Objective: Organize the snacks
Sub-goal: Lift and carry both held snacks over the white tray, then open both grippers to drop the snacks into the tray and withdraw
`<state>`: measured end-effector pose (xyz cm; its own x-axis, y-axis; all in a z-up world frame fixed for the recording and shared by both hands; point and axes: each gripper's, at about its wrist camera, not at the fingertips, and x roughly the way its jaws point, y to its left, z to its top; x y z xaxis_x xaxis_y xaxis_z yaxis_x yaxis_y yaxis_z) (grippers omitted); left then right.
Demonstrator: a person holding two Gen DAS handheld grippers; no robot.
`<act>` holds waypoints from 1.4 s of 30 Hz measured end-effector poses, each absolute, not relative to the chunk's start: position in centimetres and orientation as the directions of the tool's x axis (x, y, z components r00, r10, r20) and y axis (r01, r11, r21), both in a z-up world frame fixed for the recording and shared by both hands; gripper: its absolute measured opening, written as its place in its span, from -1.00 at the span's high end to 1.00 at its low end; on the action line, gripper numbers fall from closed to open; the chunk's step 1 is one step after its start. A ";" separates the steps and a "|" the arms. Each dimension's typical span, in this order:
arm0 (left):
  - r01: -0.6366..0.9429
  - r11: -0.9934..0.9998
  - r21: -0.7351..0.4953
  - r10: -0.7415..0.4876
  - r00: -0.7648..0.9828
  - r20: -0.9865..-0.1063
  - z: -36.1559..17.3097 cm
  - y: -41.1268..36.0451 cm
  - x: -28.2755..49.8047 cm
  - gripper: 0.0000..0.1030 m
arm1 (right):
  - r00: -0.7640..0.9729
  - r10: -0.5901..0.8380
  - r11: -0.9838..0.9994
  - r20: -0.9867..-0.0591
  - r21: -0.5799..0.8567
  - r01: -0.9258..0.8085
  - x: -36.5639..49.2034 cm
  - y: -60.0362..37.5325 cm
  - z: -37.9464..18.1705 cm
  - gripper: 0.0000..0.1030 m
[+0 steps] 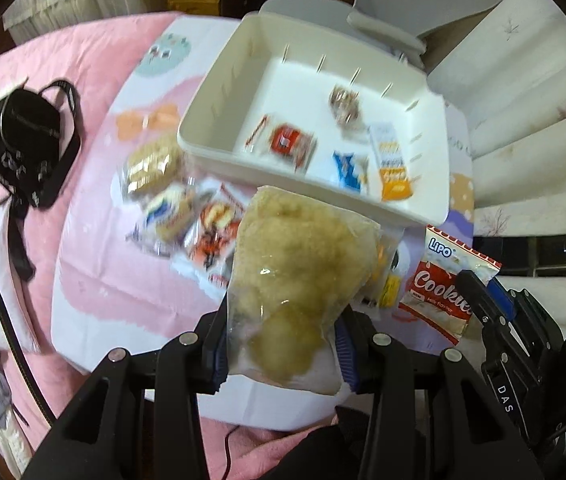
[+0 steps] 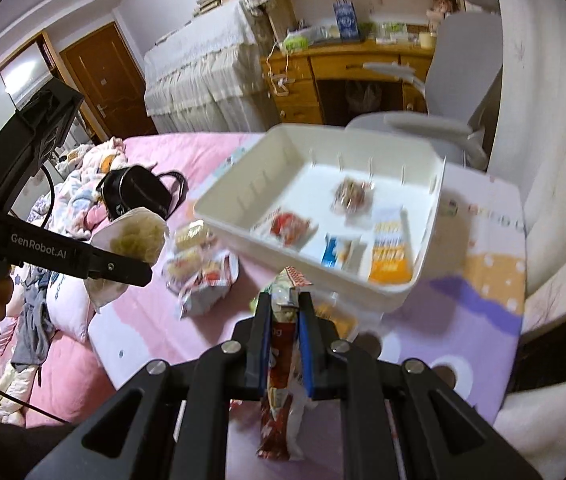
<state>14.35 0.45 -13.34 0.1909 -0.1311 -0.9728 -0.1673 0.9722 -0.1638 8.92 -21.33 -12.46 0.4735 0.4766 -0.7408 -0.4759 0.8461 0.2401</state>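
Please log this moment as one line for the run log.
left gripper: shut on floss bag | right gripper: shut on cookie pack | bin: five snacks inside

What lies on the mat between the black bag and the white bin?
A loose pile of wrapped snacks lies between the black bag and the white bin, nearer the bin. The left wrist view shows it best.

Bin (image 1: 219, 92) was smooth matt white plastic. Floss bun bag (image 1: 303, 280) was glossy clear film. Grippers' arms were matt black plastic. Bedspread (image 1: 95, 76) was pink cloth.
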 end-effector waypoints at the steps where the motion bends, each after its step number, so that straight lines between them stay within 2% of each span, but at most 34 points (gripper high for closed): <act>1: -0.161 0.973 -0.165 -0.131 0.203 -0.970 -12.9 0.4 14.8 0.19 | 0.486 0.476 0.848 -0.733 0.236 -0.475 9.4 -21.4 -12.1 0.77; 10: -0.096 0.986 -0.135 -0.104 0.277 -0.955 -11.0 -1.1 19.2 0.19 | 0.578 0.451 0.870 -0.680 0.189 -0.456 13.0 -22.3 -10.6 0.77; 20: -0.025 0.987 -0.156 -0.134 0.398 -0.908 -10.7 -2.6 22.8 0.18 | 0.624 0.424 0.892 -0.657 0.183 -0.413 16.3 -23.3 -12.9 0.75; 23: -0.046 0.983 -0.175 -0.143 0.400 -0.905 -10.9 -2.5 23.3 -0.04 | 0.613 0.404 0.901 -0.679 0.182 -0.393 17.0 -23.3 -13.7 0.75; 26: -0.053 0.983 -0.177 -0.142 0.393 -0.908 -10.8 -2.4 23.3 -0.12 | 0.595 0.406 0.902 -0.693 0.197 -0.385 17.1 -23.3 -14.1 0.72; 28: -0.068 0.982 -0.177 -0.137 0.388 -0.911 -10.7 -2.1 23.2 -0.20 | 0.595 0.409 0.902 -0.692 0.207 -0.380 17.1 -23.4 -14.1 0.61; 31: -0.084 0.982 -0.169 -0.125 0.383 -0.915 -10.6 -1.7 22.5 -0.20 | 0.599 0.406 0.904 -0.691 0.207 -0.374 16.8 -23.5 -13.9 0.33; 34: -0.097 0.979 -0.177 -0.131 0.360 -0.924 -10.9 -1.4 21.6 -0.20 | 0.598 0.406 0.904 -0.691 0.211 -0.370 16.4 -23.6 -13.6 0.19; 42: -0.092 0.977 -0.190 -0.148 0.342 -0.928 -11.0 -0.8 18.0 -0.20 | 0.603 0.398 0.910 -0.691 0.213 -0.356 14.1 -24.3 -12.7 0.10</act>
<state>17.97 -0.83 -11.00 0.3416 -0.1484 -0.9281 -0.0921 0.9774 -0.1902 14.07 -24.30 -12.66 0.6028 0.3984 -0.6914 -0.3565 0.9096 0.2134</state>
